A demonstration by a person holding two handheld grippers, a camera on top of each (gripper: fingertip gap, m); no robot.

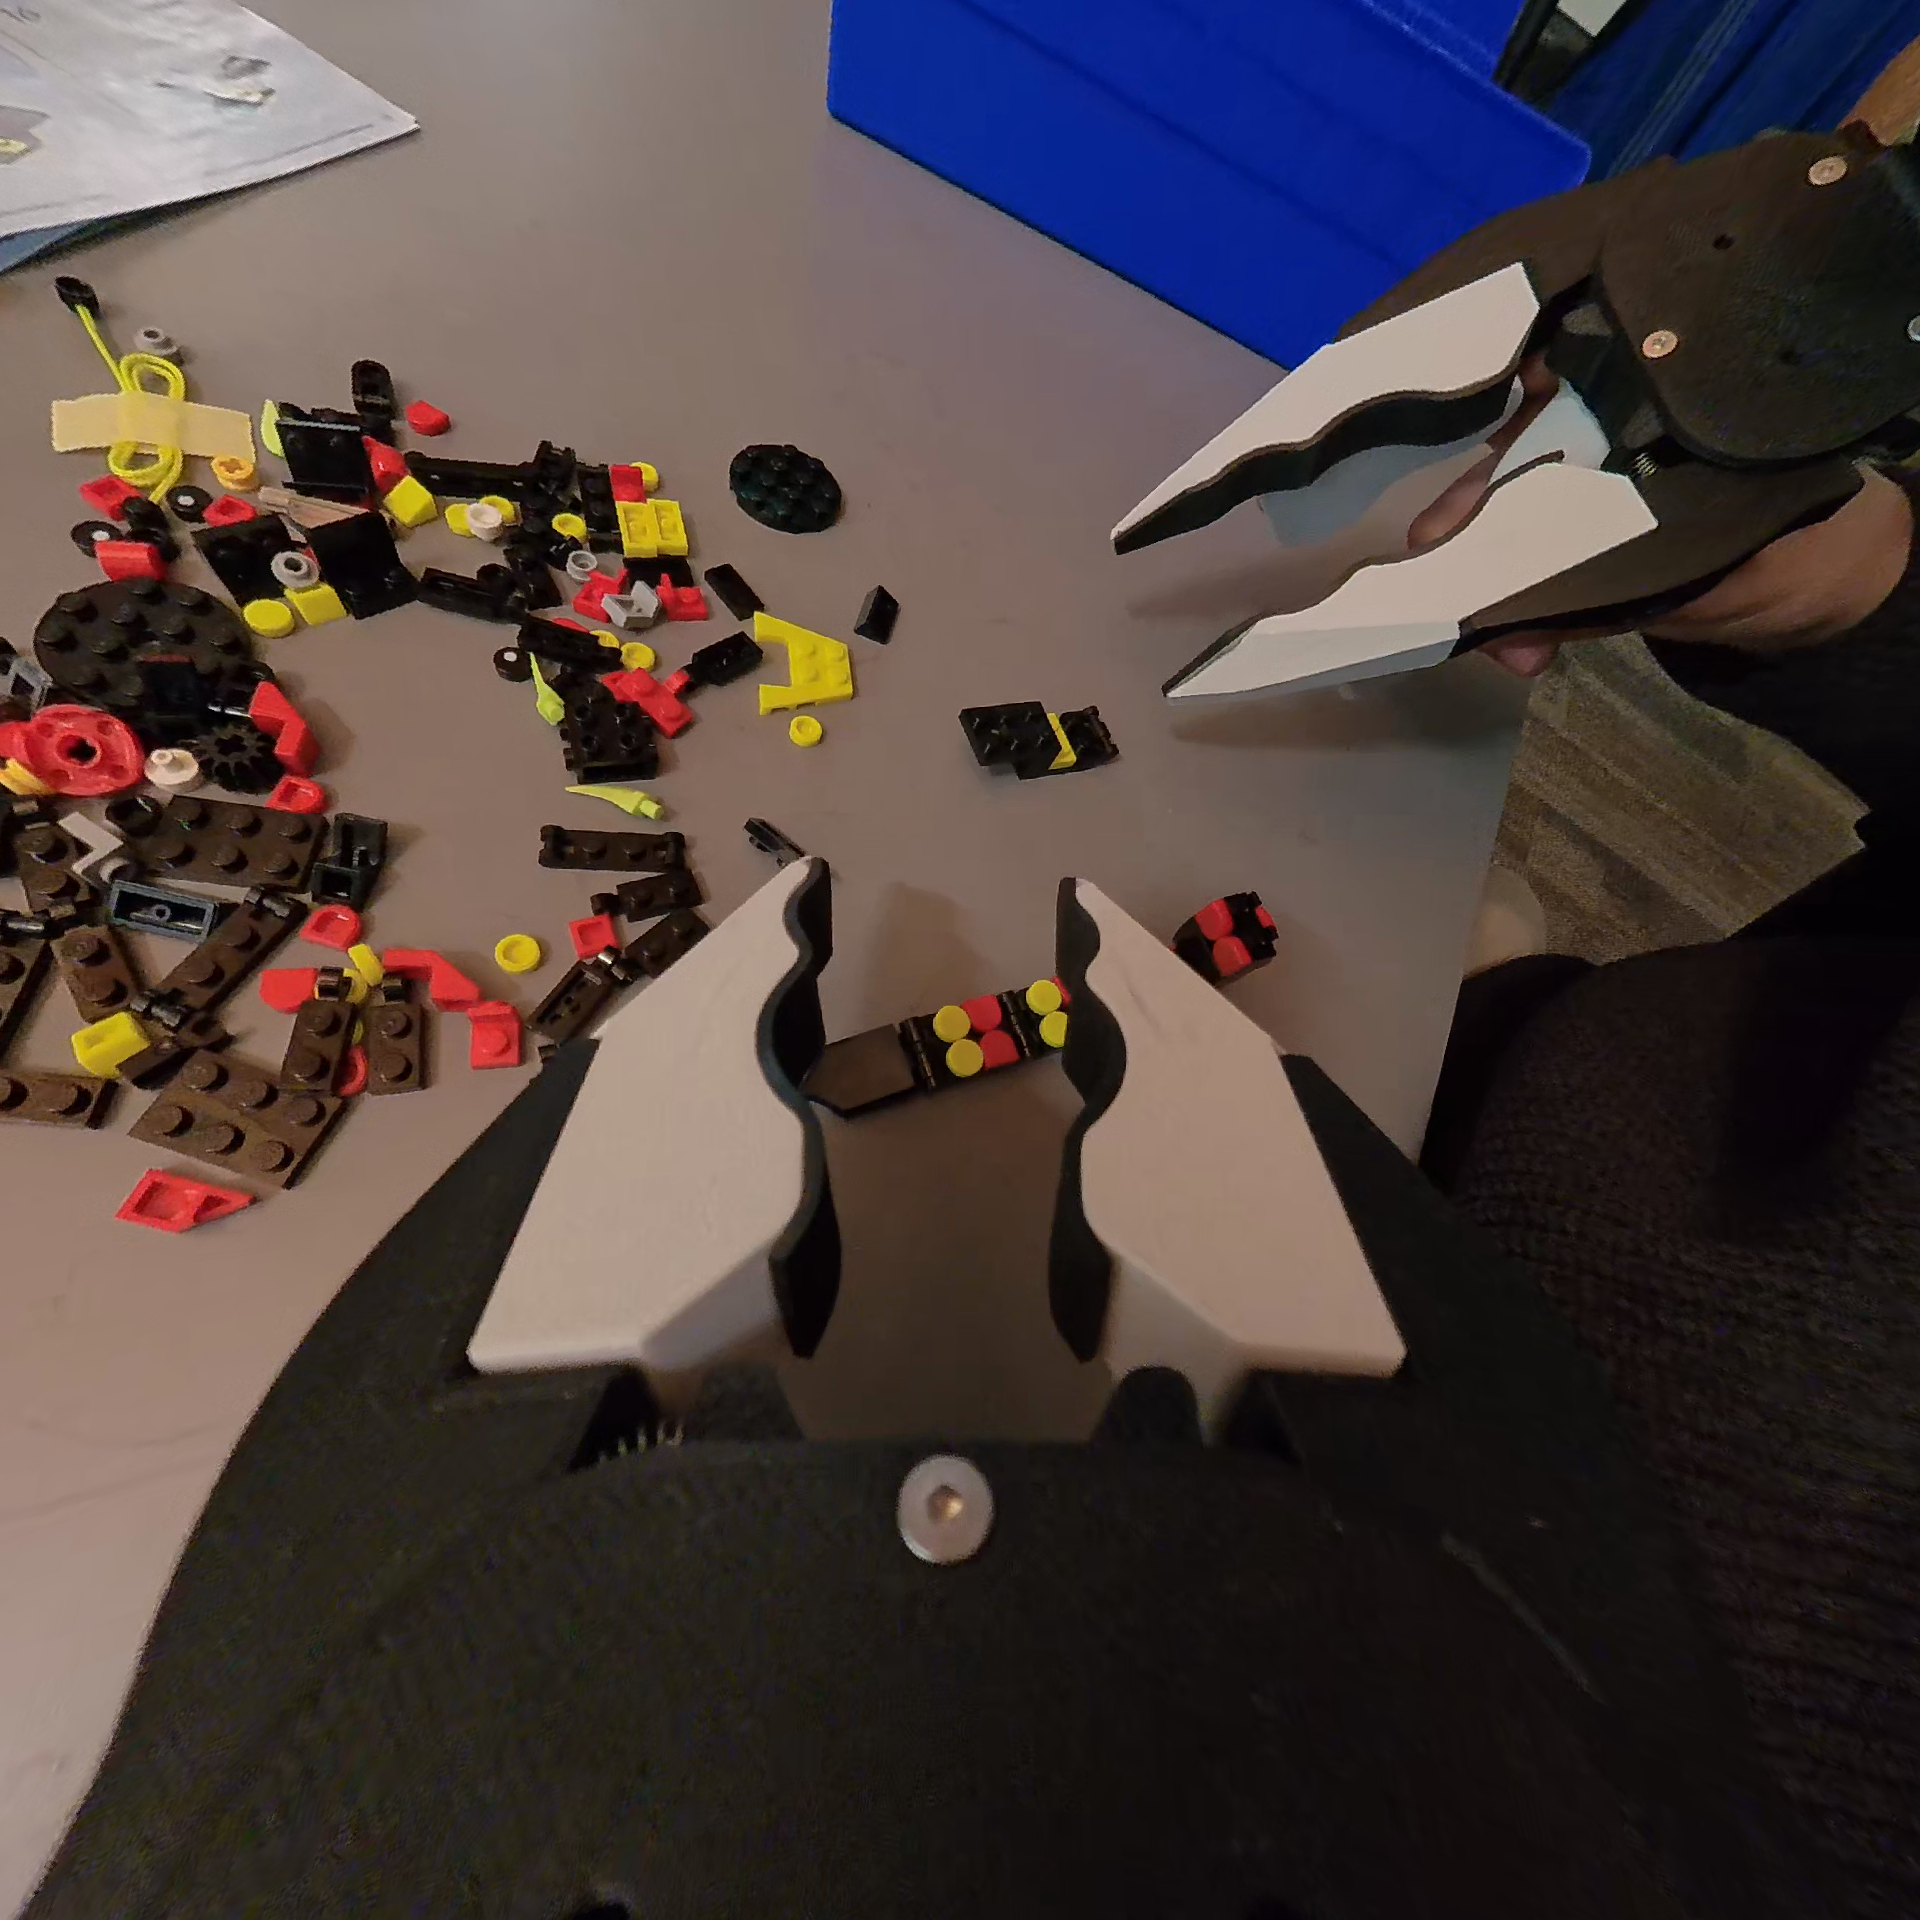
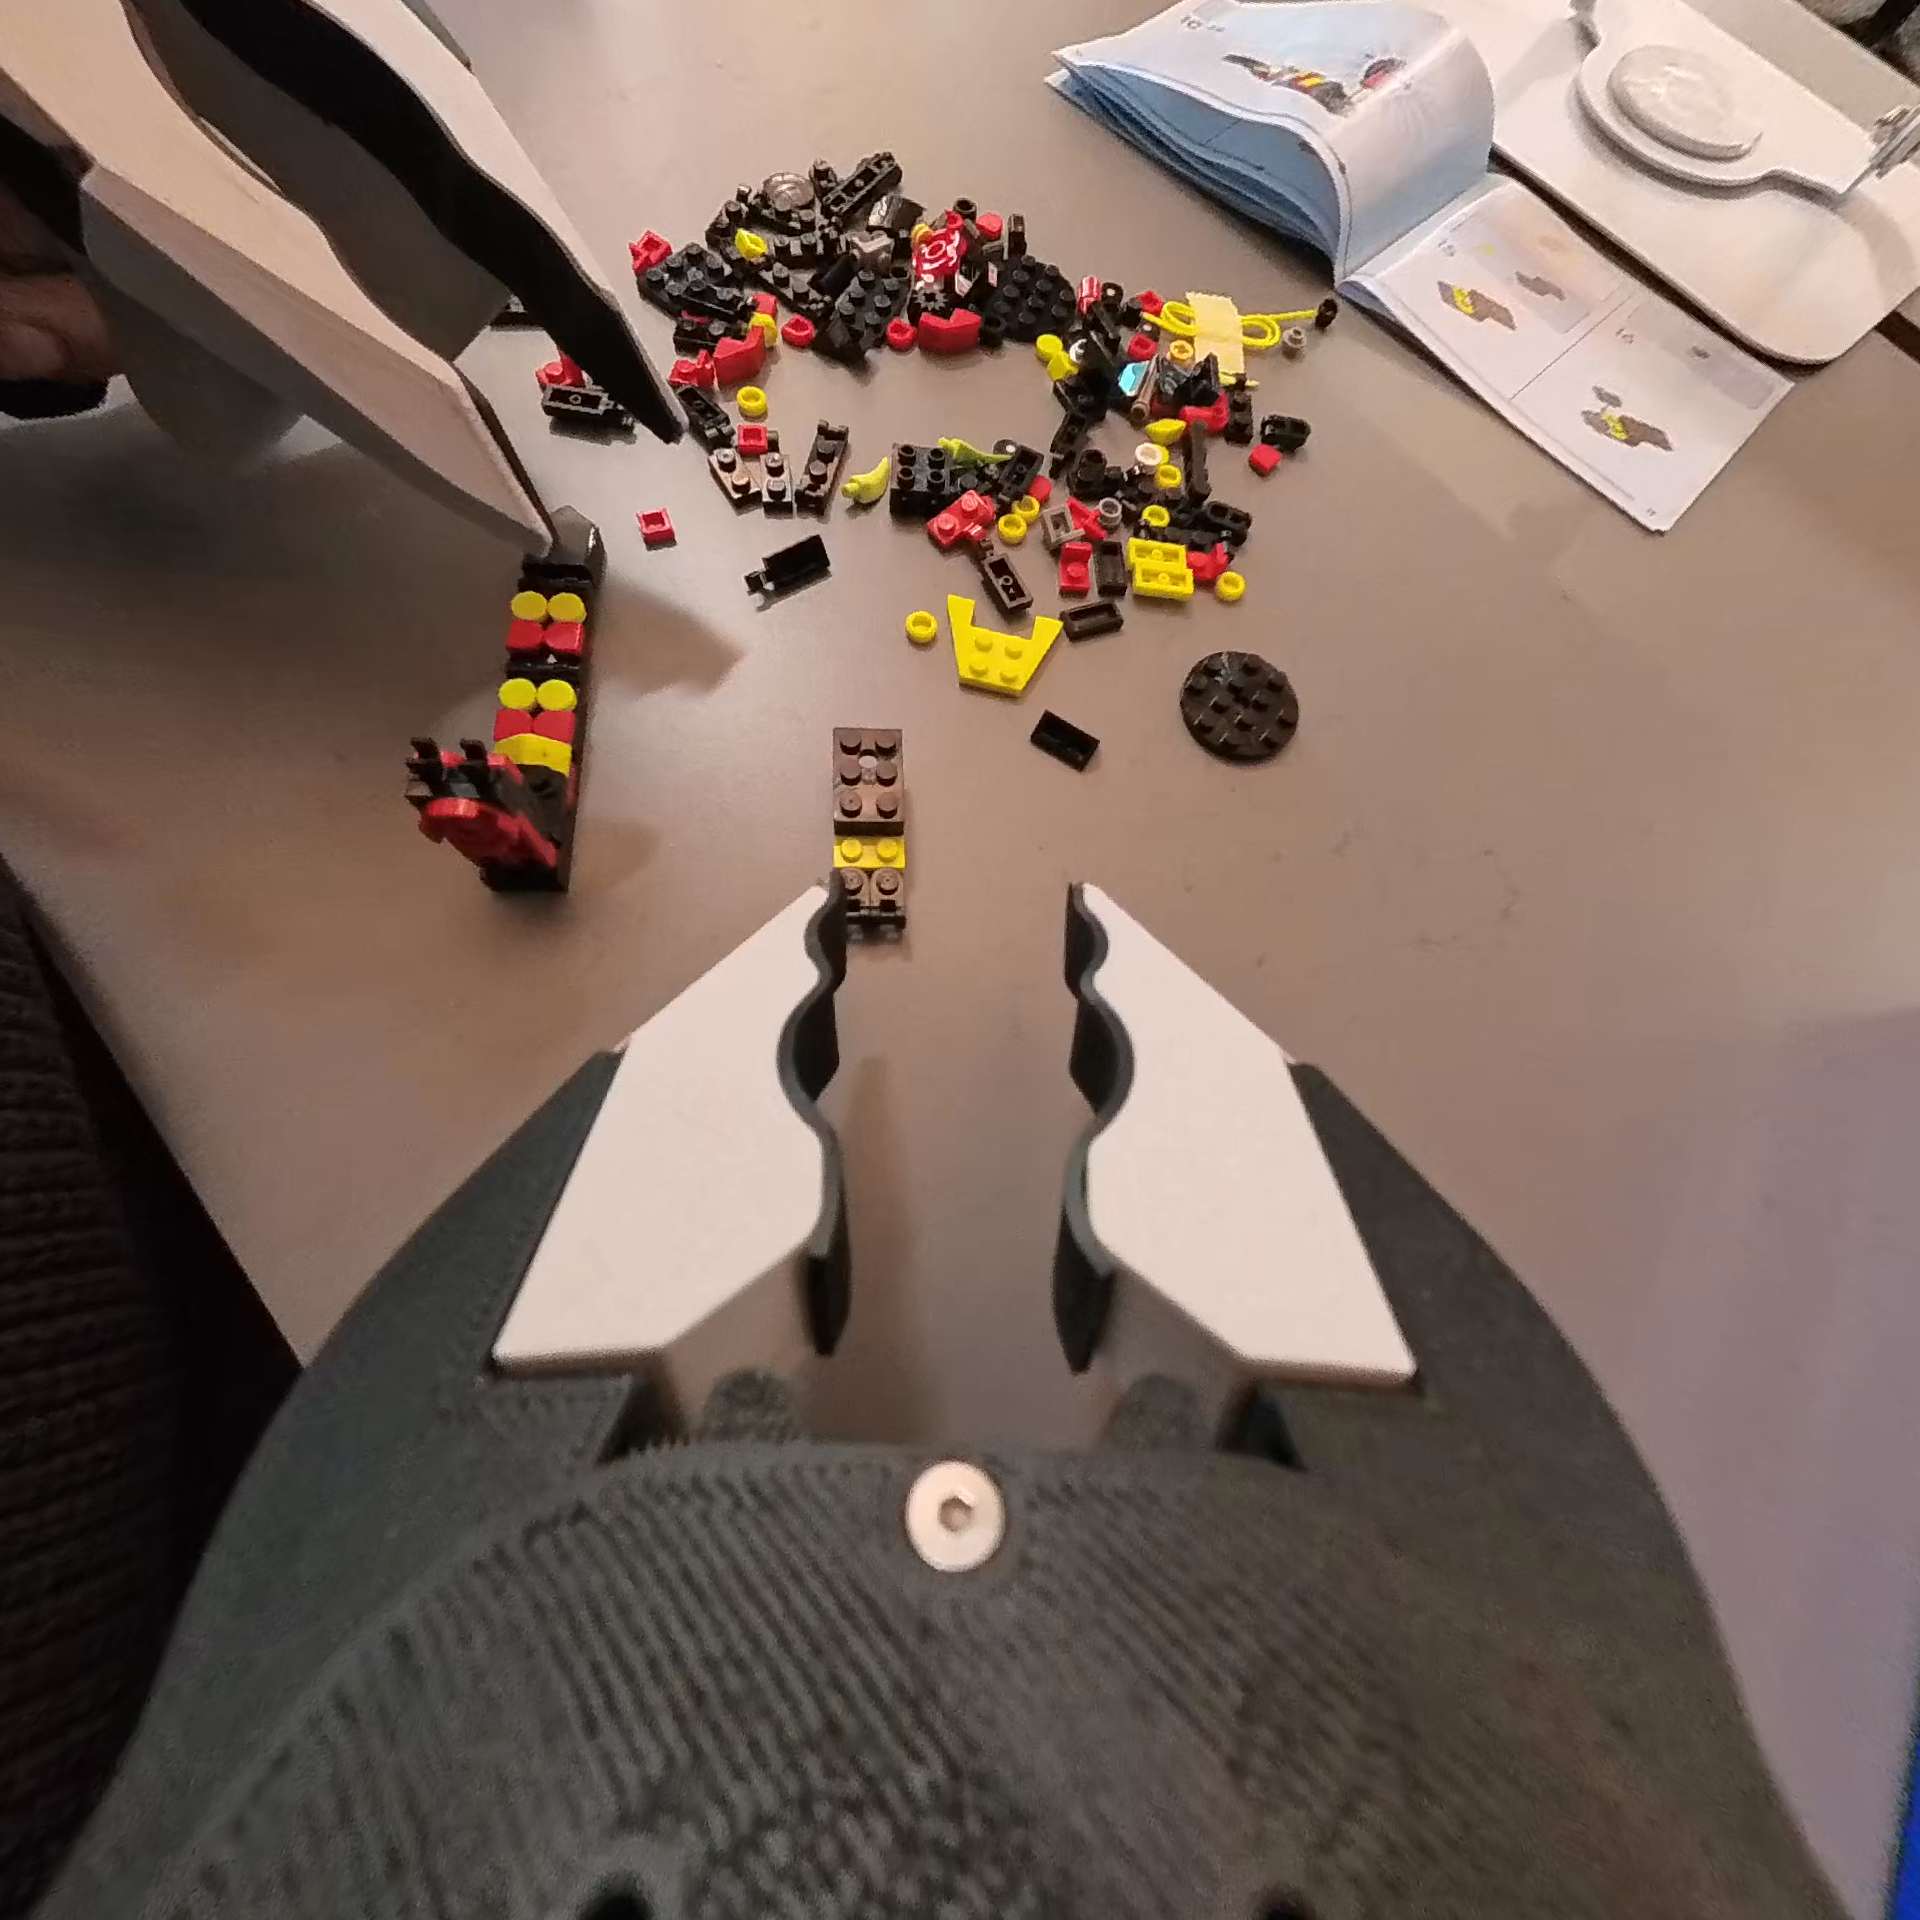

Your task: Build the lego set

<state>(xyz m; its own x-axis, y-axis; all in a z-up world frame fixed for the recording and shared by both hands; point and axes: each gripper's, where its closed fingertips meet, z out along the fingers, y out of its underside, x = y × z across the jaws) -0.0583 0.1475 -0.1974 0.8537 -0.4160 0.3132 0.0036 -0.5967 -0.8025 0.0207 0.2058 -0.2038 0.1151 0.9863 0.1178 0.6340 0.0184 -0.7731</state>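
A long black strip assembly with yellow and red round tiles lies on the grey table. It runs crosswise between the fingers of my left gripper, which is open and low over it. In the right wrist view the strip lies at the left, with one left fingertip at its far end. A small black and yellow assembly lies just ahead of my open, empty right gripper, near its left fingertip. The same assembly shows in the left wrist view, below the right gripper.
A pile of loose black, red and yellow pieces lies farther out. A yellow wedge plate and a round black plate lie apart from it. An open instruction booklet and a blue bin stand beyond. The table edge is close by. The round black plate sits 9 cm or so from the ends of my right fingers. My left wrist view looks at it from another angle.
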